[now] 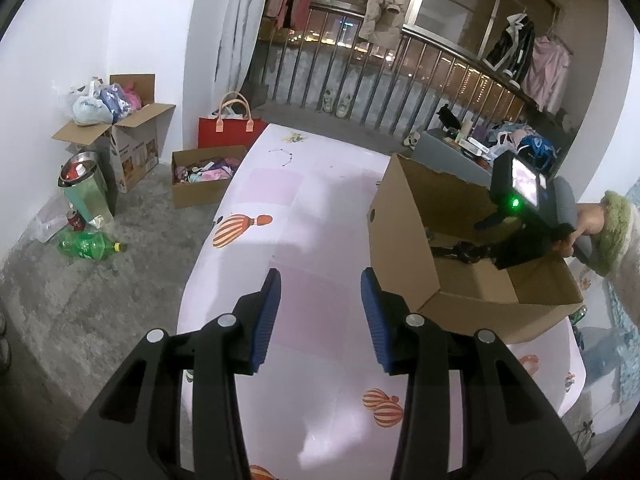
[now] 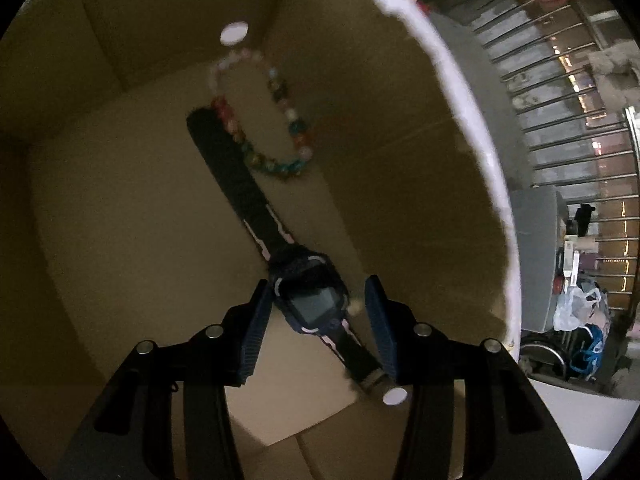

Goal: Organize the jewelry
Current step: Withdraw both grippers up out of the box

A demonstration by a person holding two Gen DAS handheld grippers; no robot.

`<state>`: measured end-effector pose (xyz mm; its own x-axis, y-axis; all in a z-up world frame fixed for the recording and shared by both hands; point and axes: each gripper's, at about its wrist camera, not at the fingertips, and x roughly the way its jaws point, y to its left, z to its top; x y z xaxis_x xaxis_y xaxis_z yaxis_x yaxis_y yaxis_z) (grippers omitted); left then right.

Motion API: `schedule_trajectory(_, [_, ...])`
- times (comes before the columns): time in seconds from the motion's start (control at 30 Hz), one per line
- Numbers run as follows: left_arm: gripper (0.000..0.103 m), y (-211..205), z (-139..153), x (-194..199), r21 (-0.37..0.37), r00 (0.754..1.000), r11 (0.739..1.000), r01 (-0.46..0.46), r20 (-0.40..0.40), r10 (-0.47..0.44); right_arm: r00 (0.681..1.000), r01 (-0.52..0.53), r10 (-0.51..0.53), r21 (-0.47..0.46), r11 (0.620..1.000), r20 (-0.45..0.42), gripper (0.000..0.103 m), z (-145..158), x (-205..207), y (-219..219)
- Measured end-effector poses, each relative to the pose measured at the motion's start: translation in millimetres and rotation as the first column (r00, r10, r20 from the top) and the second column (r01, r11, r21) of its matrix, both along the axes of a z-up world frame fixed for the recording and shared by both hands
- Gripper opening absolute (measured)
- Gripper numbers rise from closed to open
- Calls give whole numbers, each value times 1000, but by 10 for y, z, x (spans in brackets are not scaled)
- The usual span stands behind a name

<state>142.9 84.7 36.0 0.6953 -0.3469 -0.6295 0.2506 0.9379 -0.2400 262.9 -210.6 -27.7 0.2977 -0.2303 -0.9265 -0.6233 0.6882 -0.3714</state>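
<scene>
Watch (image 2: 310, 300): dark smartwatch with pink trim on the strap, lying on the floor of the cardboard box (image 2: 120, 220); its face sits between the two pads of the right gripper (image 2: 320, 320), its long strap running away toward the far wall; the screen is dark, no writing legible.
Bracelet (image 2: 264, 120): ring of mixed coloured beads, inside the same box, lying over the far end of the watch strap.
Right gripper: tilted steeply down into the box, jaws apart on either side of the watch face; the left pad sits just beside the case, the right pad stands clear of it; not clenched on it.
Left gripper (image 1: 320, 316): released, jaws apart with nothing between them, hovering over the surface (image 1: 320, 220), just beside the box's near corner.
Surface: covered in pink cloth printed with striped hot-air balloons.
Box, from the left wrist view (image 1: 404, 236): open, flaps up, standing on the surface's right side.
Writing: print on a carton (image 1: 132, 148) on the floor is too small to read; the green bottle (image 1: 86, 245) and red can (image 1: 76, 220) labels are likewise illegible.
</scene>
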Motion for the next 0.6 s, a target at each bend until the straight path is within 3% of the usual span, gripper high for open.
schedule_trajectory(0.13, [40, -8, 36, -106, -2, 1000, 1000, 11, 19, -11, 995, 38, -43, 66, 997, 85, 47, 363, -152, -77])
schedule_trajectory(0.27, [41, -44, 79, -229, 11, 998, 1000, 29, 52, -29, 967, 94, -144, 235, 968, 209, 51, 897, -467, -305])
schedule_trajectory(0.33, [42, -68, 95, -306, 15, 997, 999, 46, 69, -47, 937, 106, -212, 353, 930, 277, 57, 1258, -716, -466])
schedule_trajectory(0.47, [45, -167, 87, -464, 35, 993, 996, 83, 84, -86, 860, 94, -340, 539, 837, 380, 77, 1650, -1370, -666])
schedule_trajectory(0.6, [48, -273, 44, -604, 47, 989, 992, 116, 90, -120, 771, 108, -491, 677, 728, 405, 91, 1773, -2066, -811])
